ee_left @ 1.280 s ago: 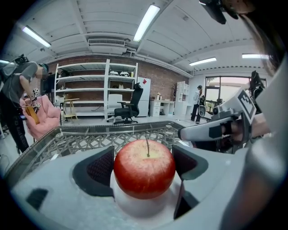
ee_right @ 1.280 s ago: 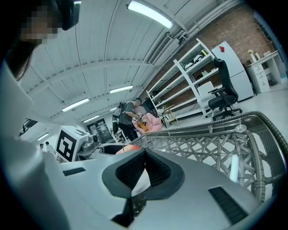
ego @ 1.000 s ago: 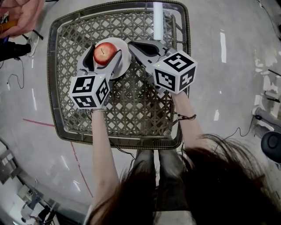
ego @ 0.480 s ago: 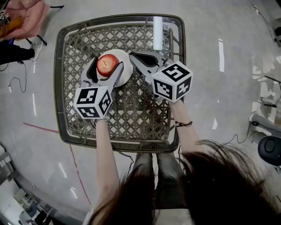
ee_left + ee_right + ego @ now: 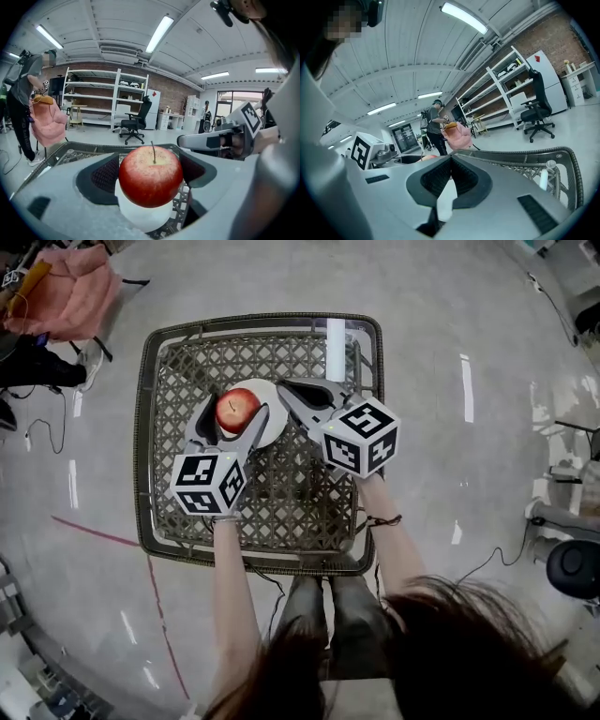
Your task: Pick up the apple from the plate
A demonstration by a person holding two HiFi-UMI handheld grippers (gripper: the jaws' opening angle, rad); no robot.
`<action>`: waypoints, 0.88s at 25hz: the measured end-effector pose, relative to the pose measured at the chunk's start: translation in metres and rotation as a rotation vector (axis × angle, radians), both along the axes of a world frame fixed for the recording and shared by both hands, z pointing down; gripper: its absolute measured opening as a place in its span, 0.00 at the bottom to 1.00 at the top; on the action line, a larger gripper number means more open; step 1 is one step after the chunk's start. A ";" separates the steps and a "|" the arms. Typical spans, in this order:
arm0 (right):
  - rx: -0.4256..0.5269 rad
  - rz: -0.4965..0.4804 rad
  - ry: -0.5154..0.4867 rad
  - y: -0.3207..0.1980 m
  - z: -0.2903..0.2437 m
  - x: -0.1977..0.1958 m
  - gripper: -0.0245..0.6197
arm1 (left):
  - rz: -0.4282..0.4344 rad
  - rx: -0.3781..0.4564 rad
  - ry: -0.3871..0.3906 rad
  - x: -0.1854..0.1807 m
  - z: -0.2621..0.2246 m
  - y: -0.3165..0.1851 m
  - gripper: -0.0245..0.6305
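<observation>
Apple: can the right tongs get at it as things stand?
Probably not. The left tongs straddle the apple, one jaw between it and the right tongs, which sit shut at the plate rim.

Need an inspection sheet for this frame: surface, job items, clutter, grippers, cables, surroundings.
Surface: woven wicker table, weave showing around the items.
Job's things: red apple on white plate, stem up.
Clutter: one white tube-like item near the table's far edge; cannot identify.
Grippers: left gripper jaws against both sides of the apple; right gripper jaws together, empty, beside the plate.
Cables: thin black cable on the floor, right of the table.
Surroundings: glossy floor, pink garment, shelving, office chair, a person standing.
</observation>
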State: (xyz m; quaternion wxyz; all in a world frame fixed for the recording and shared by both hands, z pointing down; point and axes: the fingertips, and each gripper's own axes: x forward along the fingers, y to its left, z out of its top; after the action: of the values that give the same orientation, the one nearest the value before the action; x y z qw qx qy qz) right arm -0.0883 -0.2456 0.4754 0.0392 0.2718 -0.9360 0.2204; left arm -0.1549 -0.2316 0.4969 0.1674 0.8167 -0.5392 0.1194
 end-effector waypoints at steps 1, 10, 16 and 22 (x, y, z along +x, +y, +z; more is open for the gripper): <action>0.004 -0.001 0.000 0.001 -0.004 0.000 0.05 | -0.002 0.004 0.003 0.000 -0.005 0.002 0.66; 0.032 -0.006 -0.002 0.018 -0.040 -0.001 0.05 | -0.027 0.025 0.042 0.000 -0.041 0.023 0.66; 0.063 -0.014 -0.010 0.030 -0.064 0.001 0.05 | -0.028 0.045 0.054 0.004 -0.067 0.035 0.66; 0.078 -0.012 -0.024 0.043 -0.083 0.003 0.05 | -0.035 0.069 0.077 0.007 -0.090 0.051 0.66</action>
State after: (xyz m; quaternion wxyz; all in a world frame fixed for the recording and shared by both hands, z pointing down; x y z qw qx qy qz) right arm -0.0851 -0.2027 0.3920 0.0185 0.2650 -0.9458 0.1870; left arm -0.1480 -0.1808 0.4068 0.1617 0.8164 -0.5504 0.0662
